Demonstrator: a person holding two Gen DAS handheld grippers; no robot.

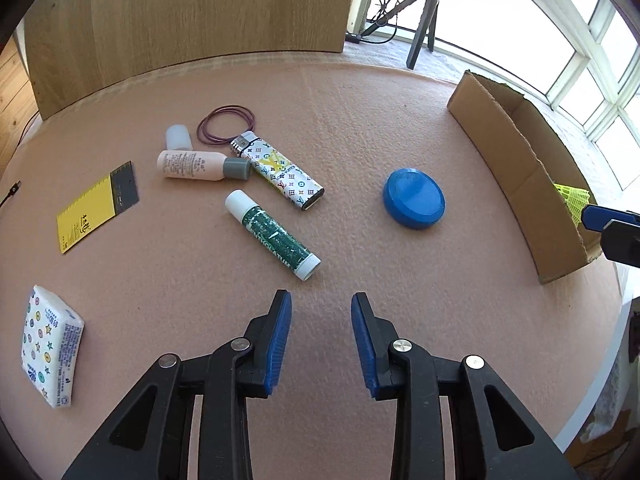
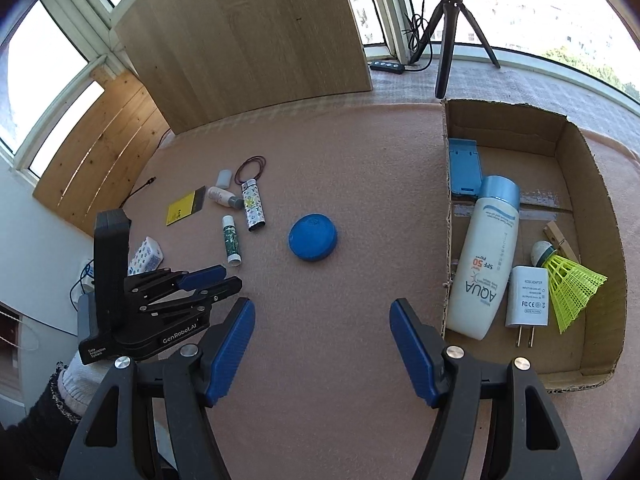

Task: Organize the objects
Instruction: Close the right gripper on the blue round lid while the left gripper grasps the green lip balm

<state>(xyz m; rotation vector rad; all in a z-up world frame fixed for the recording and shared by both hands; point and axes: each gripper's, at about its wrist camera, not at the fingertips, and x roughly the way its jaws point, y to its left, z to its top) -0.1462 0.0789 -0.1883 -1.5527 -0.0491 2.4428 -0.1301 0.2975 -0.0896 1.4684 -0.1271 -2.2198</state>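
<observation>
My left gripper [image 1: 320, 300] hangs open over the pink mat with nothing between its fingers, just short of a green lip balm tube [image 1: 272, 236]. Beyond the tube lie a patterned lighter [image 1: 280, 176], a pink bottle with a grey cap [image 1: 196, 165], a loose white cap [image 1: 179, 137] and rubber bands [image 1: 226, 124]. A blue round lid [image 2: 313, 237] rests mid-mat. My right gripper [image 2: 320, 308] is open and empty, left of the cardboard box [image 2: 600, 184]. The box holds a sunscreen bottle [image 2: 486, 268], a charger [image 2: 526, 296], a yellow shuttlecock [image 2: 572, 284], a clothespin [image 2: 560, 240] and a blue stand [image 2: 464, 168].
A yellow card [image 1: 96, 208] and a tissue pack [image 1: 50, 344] lie at the mat's left side. A wooden board [image 2: 248, 32] stands behind the mat. A tripod [image 2: 448, 40] and a power strip [image 2: 386, 66] sit on the window ledge. A gloved hand [image 2: 80, 376] holds the left gripper.
</observation>
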